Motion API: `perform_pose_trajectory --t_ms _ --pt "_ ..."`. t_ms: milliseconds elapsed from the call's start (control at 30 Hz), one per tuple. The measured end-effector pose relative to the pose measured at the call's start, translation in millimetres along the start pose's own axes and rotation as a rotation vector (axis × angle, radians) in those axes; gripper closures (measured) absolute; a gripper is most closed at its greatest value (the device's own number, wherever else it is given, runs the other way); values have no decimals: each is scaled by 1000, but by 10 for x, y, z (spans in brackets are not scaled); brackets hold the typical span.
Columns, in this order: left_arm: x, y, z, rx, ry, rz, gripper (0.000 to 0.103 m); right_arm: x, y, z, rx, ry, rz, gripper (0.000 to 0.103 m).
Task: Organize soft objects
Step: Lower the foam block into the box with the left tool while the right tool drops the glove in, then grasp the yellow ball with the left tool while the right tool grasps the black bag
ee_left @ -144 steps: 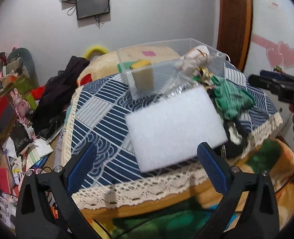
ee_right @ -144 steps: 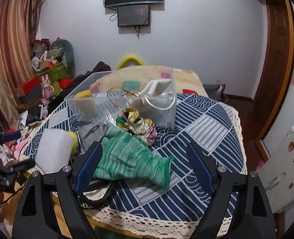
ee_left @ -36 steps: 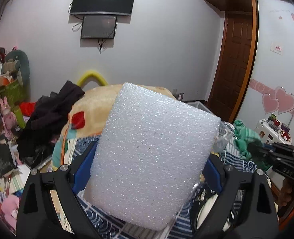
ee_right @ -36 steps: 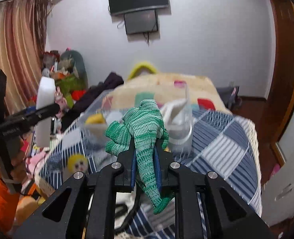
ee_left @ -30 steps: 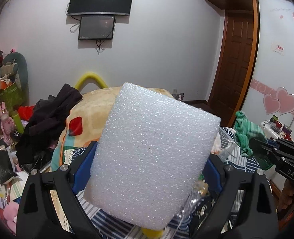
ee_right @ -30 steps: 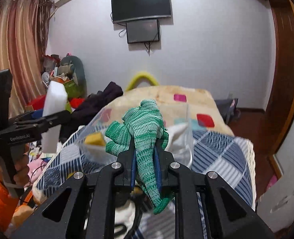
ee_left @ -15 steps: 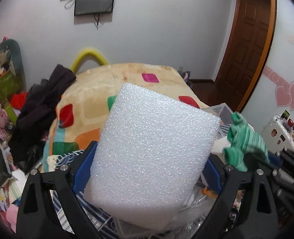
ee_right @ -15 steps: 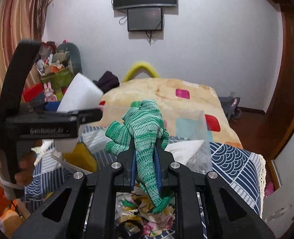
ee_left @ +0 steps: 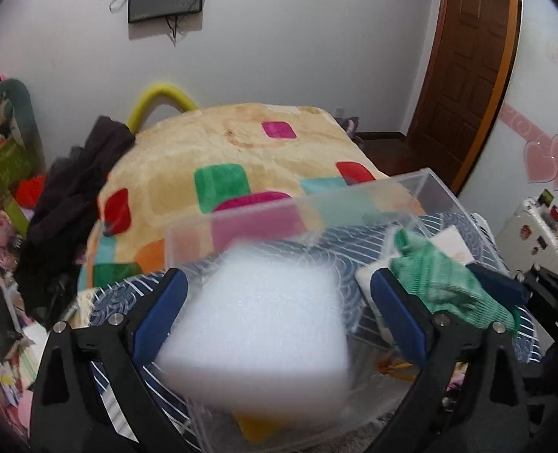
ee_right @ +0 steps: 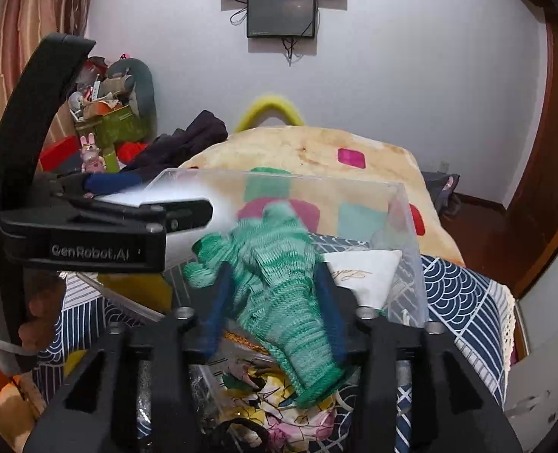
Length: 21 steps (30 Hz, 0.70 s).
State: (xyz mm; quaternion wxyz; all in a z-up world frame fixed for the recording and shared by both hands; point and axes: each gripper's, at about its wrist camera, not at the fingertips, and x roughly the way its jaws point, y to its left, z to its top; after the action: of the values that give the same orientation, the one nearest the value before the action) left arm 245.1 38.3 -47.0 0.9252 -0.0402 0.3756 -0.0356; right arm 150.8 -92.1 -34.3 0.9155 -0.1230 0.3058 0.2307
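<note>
Holding my left gripper [ee_left: 279, 313] over the clear plastic box [ee_left: 298, 207], I have its blue pads spread wide, and the white foam block [ee_left: 256, 324] sits between them as a blur. My right-hand pad stands clear of the block. On the other side the block's edge runs close by the pad, and I cannot tell whether they touch. Under the block, a yellow sponge [ee_left: 260, 426] shows against the near wall of the box.

My right gripper [ee_right: 273, 302] is over the same box, to the right of the left one. Its fingers are parted, and the green knitted glove [ee_right: 279, 264] lies between them, smeared, with its cuff hanging toward me and its fingers pointing away. The pads flank the glove loosely and do not look pressed into it.

Inside the box, near its right wall, rests a white pouch [ee_right: 362, 271]. A flowered cloth [ee_right: 279, 407] lies bunched below the glove's cuff. The box stands on a blue-and-white patterned cover [ee_right: 456, 283] with a lace edge, and beyond it rises a cream blanket [ee_left: 222, 143] with coloured squares.
</note>
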Motion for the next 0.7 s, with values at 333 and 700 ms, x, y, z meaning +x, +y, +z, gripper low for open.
perform_pose_trajectory --t_ms 333,700 --pt "-417 61 -38 -24 -67 -20 4 -385 -24 29 -9 -97 -48 35" --pt "-967 89 -336 -47 -145 -39 2 -794 -24 -29 1 -185 -57 28"
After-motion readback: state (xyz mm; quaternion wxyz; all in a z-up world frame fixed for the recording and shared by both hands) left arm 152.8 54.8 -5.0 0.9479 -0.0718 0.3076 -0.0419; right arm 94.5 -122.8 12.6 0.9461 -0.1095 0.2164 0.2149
